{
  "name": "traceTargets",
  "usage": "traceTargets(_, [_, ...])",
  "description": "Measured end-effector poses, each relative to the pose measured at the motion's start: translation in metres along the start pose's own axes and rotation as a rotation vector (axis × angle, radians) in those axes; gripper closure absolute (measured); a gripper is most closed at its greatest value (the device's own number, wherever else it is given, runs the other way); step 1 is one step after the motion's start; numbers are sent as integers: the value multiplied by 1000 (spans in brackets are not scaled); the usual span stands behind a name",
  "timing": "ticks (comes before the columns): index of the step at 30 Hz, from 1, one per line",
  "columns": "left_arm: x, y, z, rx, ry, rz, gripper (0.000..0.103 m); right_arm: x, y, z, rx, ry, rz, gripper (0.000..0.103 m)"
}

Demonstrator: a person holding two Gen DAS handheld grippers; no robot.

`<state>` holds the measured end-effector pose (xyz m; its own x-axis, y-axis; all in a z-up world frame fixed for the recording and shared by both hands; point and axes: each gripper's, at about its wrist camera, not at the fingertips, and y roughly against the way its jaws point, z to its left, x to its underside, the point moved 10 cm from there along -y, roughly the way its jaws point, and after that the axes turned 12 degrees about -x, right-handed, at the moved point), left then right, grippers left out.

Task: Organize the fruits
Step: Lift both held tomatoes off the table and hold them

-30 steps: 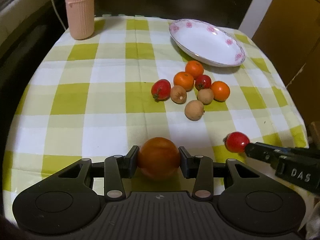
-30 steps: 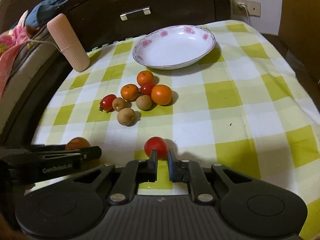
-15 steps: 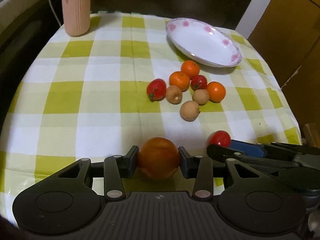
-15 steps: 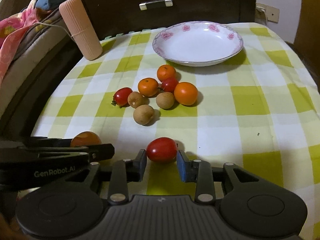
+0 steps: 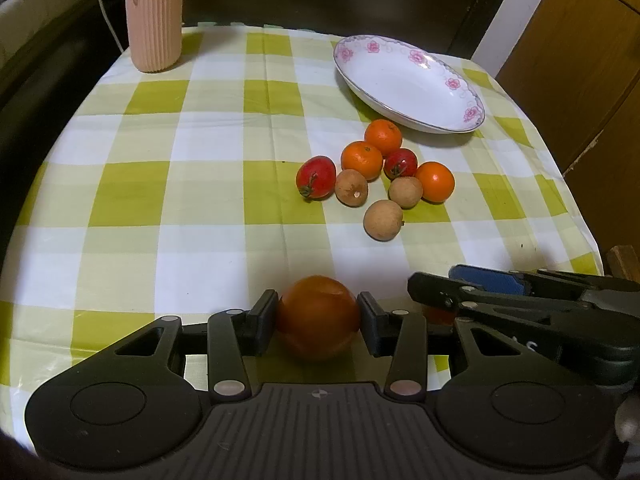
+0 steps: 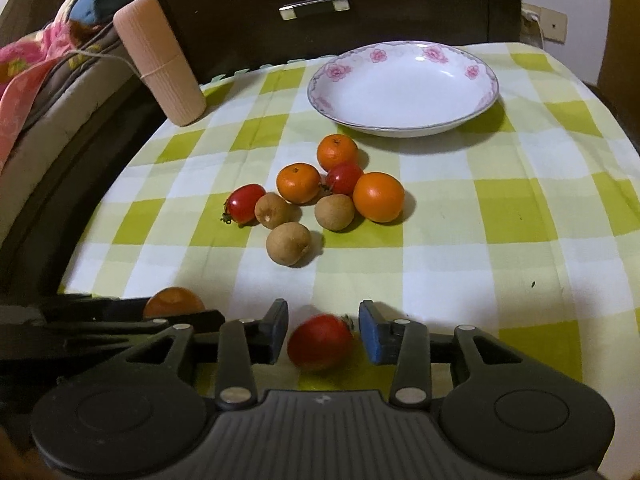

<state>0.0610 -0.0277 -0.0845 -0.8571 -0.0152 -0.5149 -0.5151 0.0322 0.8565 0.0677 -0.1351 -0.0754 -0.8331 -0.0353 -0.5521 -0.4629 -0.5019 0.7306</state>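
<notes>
Fruits [image 6: 320,196] sit on checked tablecloth [image 6: 520,216] beside seemingly dark cabinet [image 6: 360,24]

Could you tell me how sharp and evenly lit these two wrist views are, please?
Left wrist view: dim warm light, the orange fruit in the left gripper soft; fisheye bends the tablecloth. Right wrist view: the cherry tomato between the right gripper's fingers is blurred; the plate casts a shadow.

Tomato [image 6: 319,342] blurred; orange fruit [image 6: 174,301] half hidden.
</notes>
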Motion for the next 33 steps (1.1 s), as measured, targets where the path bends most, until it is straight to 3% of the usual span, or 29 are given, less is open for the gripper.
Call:
traceTargets(6, [1,0,-3,-12,-24,-7,50,12,12,-4,-6,-2,8,60])
traceTargets(10, [3,0,-6,-19,-52,-18,45,17,16,-4,-5,30,-6,60])
traceTargets(20, [2,0,-2,-46,-55,-25,46,11,8,1,7,68,-5,61])
traceTargets(26, [2,-1,-5,-63,-88,-36,46,16,5,9,107,193,21,73])
traceTargets(33, [-2,-3,-5,-64,-73,-43,49,16,8,5,84,144,21,74])
